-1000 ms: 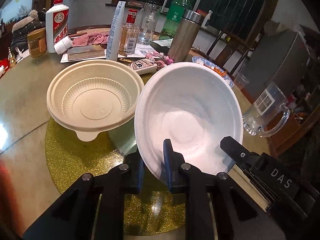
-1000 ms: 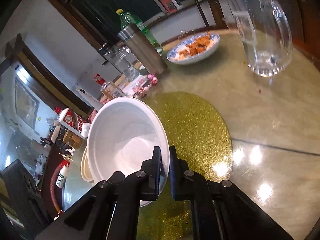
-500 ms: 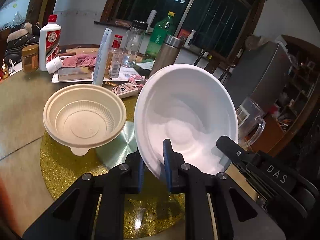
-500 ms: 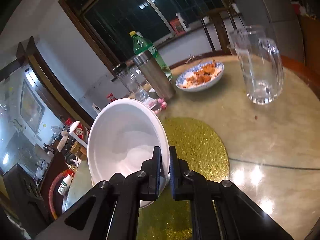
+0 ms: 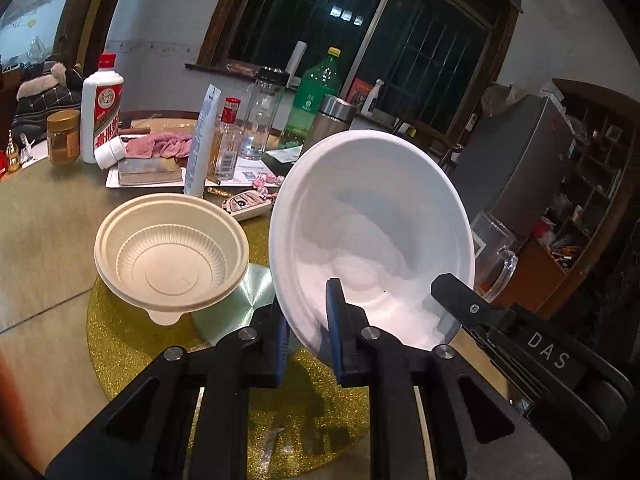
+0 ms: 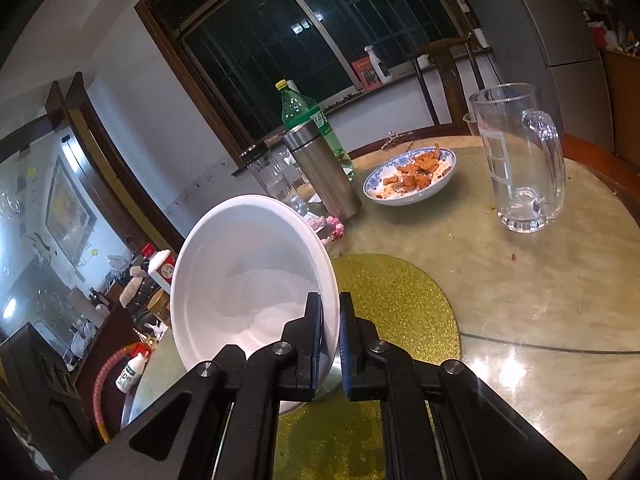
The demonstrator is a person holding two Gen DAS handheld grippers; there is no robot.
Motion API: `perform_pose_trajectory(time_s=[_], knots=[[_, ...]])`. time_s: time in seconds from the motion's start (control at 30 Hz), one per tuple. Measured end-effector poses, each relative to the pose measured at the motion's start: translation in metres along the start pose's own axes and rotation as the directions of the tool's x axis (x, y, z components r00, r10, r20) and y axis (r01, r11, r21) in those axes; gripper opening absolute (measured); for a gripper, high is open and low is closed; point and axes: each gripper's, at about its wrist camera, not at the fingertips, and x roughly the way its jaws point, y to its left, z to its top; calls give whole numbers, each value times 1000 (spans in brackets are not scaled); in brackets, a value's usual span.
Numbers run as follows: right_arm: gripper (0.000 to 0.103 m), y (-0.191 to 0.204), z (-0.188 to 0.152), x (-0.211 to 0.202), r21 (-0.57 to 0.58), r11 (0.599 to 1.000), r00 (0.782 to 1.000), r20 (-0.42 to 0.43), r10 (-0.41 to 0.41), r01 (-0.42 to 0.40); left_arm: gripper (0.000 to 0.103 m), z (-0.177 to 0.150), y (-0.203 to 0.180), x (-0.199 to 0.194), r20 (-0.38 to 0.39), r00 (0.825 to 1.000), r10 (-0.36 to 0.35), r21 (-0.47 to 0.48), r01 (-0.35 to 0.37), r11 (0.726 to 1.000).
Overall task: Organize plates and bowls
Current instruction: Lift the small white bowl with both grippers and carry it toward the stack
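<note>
I held white bowl [image 5: 372, 232] aloft, tilted, both grippers, left [image 5: 306, 320] and right [image 6: 330, 336], clamped on rim; next: nest into beige bowl [image 5: 170, 256].

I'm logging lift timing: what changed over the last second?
The round white bowl, clamped by the left tool and right tool, has risen off the gold glitter mat, tilting steeper. Both grips and the ribbed beige bowl stayed unchanged.
</note>
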Motion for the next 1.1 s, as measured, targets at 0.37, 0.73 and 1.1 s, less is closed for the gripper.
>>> perform_pose_trajectory(time_s=[0.37, 0.73, 1.1], knots=[[9, 7, 4, -17, -10, 999, 998, 61, 32, -31, 11, 7, -4, -24, 75, 996, -58, -7, 59, 998], [9, 1, 9, -27, 18, 996, 992, 85, 91, -93, 10, 12, -13, -40, 131, 989, -66, 27, 63, 998], [10, 15, 6, -39, -24, 986, 979, 120, 165, -163, 11, 11, -9, -68, 224, 972, -69, 105, 46, 993]])
